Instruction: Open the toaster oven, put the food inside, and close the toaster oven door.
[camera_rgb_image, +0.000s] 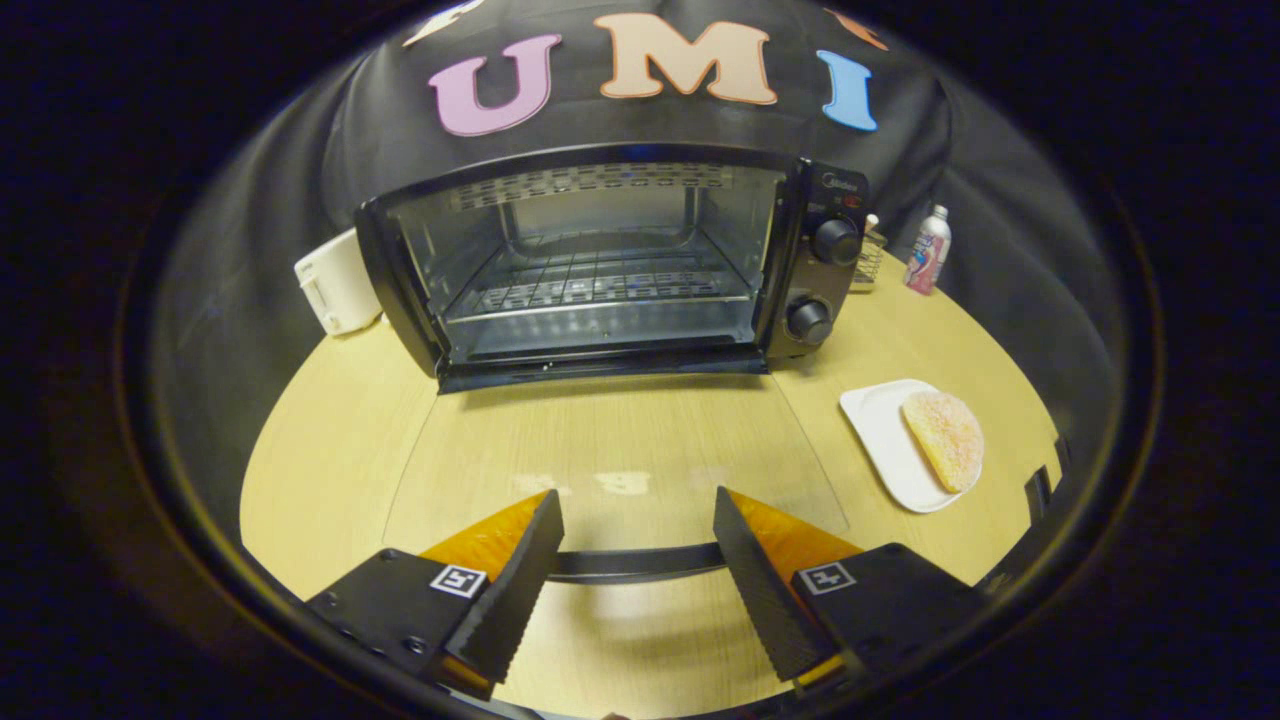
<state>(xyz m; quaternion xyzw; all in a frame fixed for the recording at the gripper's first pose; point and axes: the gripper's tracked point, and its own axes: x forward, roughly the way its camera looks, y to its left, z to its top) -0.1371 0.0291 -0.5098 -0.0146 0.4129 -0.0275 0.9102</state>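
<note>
A black toaster oven (800, 200) stands at the back of the wooden table, its inside and wire rack (600, 285) bare. Its glass door (610, 440) is folded down flat toward me. The door's black handle (635, 563) runs across just behind my fingertips. My gripper (637, 494) is open above the door's near edge, its fingers wide apart and gripping nothing. The food, a sugar-coated bun (945, 440), lies on a white plate (885, 430), off to the right of the door and ahead of my right finger.
Two knobs (835, 240) sit on the oven's right panel. A white box-like appliance (335, 280) stands left of the oven. A wire basket (868, 260) and a small bottle (928, 250) stand behind it on the right. A black object (1040, 490) sits by the table's right edge.
</note>
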